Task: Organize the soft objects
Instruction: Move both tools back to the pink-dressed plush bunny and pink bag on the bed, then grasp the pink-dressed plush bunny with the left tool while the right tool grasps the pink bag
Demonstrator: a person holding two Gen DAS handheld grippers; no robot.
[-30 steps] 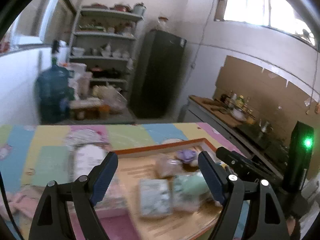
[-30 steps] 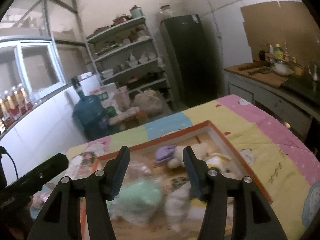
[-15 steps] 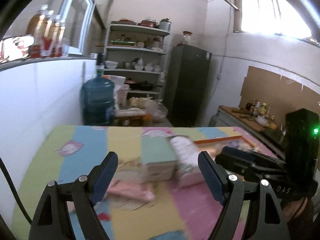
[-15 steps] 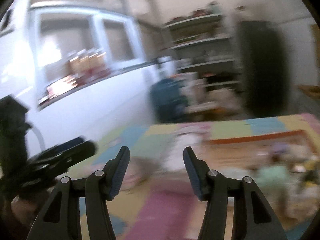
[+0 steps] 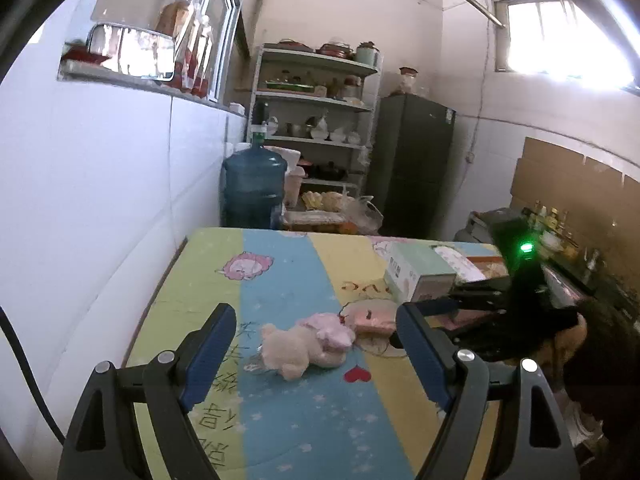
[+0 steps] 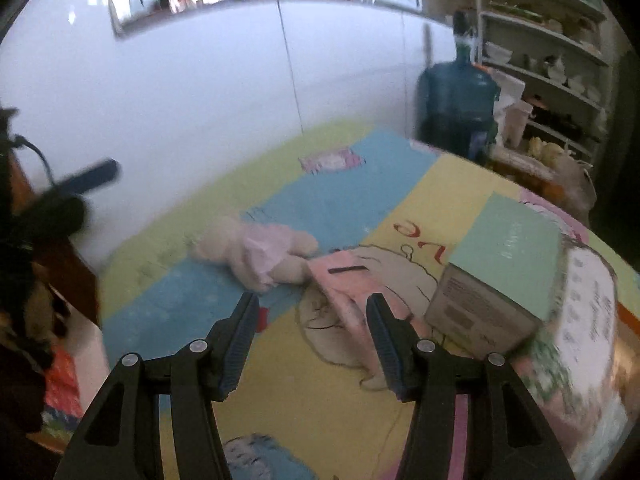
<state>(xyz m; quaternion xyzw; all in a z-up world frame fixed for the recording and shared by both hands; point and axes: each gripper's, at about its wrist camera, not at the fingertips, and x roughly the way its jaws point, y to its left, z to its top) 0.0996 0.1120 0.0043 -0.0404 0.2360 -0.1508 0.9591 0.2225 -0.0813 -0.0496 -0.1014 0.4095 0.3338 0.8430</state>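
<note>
Both grippers released, nothing gripped: left gripper (image 5: 316, 344) frames plush toy (image 5: 304, 344), right gripper (image 6: 312, 344) over pink pouch (image 6: 348, 284) on tabletop (image 5: 280, 272)

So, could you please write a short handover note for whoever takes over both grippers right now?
Left gripper: open, empty, pointed at the cream plush toy in a pink dress, which lies on the pastel patchwork table cover.
Right gripper: open, empty, above the flat pink packet beside the toy.
A mint-topped cardboard box and a white printed soft pack lie to the right of the packet.
Done: nothing is held at this moment.
Left: pick up the plush toy and the pink packet and put them away with the other soft things; where they go is not in view.
</note>
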